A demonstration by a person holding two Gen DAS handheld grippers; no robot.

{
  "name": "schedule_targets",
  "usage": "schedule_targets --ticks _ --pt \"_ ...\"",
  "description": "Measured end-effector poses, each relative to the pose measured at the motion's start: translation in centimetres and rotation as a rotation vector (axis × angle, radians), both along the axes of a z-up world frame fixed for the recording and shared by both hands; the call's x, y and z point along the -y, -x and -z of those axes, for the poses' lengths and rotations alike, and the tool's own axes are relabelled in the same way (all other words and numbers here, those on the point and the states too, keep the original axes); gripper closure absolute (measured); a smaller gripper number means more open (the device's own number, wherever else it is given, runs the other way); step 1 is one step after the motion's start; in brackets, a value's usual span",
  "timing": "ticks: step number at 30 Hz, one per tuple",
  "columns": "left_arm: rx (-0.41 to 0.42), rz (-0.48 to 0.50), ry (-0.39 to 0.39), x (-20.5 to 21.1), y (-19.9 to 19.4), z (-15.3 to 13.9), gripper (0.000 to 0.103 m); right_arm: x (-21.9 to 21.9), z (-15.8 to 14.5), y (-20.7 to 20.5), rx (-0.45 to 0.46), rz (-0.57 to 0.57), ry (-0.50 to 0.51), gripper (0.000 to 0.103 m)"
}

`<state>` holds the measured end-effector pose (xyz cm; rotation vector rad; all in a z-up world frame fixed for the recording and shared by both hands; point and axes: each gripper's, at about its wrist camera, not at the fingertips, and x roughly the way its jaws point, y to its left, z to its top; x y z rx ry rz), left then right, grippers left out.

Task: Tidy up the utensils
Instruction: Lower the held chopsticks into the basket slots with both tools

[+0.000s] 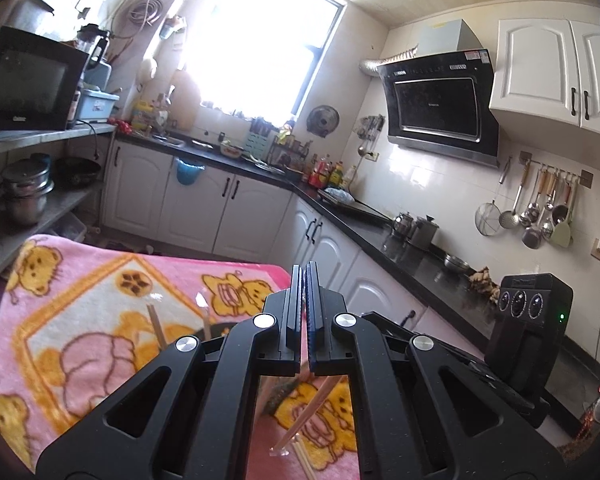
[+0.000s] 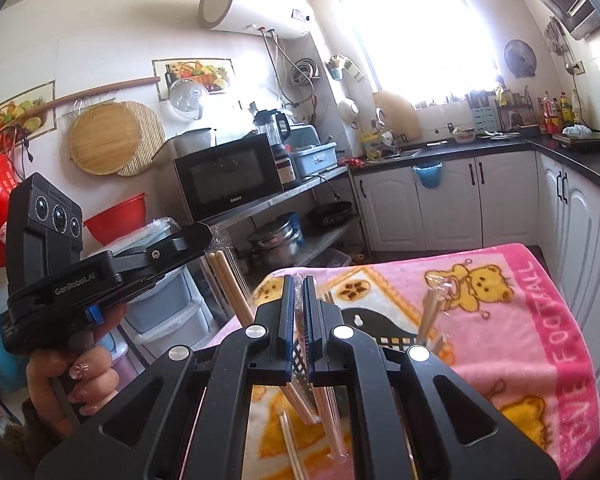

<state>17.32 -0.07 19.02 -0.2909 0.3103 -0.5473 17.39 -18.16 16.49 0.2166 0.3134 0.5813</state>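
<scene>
A lived-in home kitchen is shown. White cabinets (image 1: 196, 196) under a black worktop (image 1: 416, 256) are seen mid-frame, a range hood (image 1: 440, 108) and hanging ladles (image 1: 536, 212) at right, a microwave (image 2: 228, 176) centre-left, and a water heater (image 2: 252, 4) at the top.

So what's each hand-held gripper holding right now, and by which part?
Each holds wrapped chopsticks by the upper end: left hand-held gripper, pair; right hand-held gripper, pair.
</scene>
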Motion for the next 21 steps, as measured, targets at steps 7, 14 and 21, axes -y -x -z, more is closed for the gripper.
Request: schedule_targets --ticks 7,14,21 --pt "0.016 -0.040 0.014 -1.5 -0.7 -0.8 0.103 -1.1 -0.8 -0.9 0.011 -0.013 -0.002 0.098" --pt "0.028 -0.078 0.031 -2.6 -1.8 -1.5 0.103 -1.7 -1.8 -1.7 0.036 -0.004 -0.007 0.098" --pt "0.009 -0.086 0.067 -3.1 -3.4 -1.6 0.103 -2.0 -2.6 -2.8 0.058 0.019 0.000 0.098"
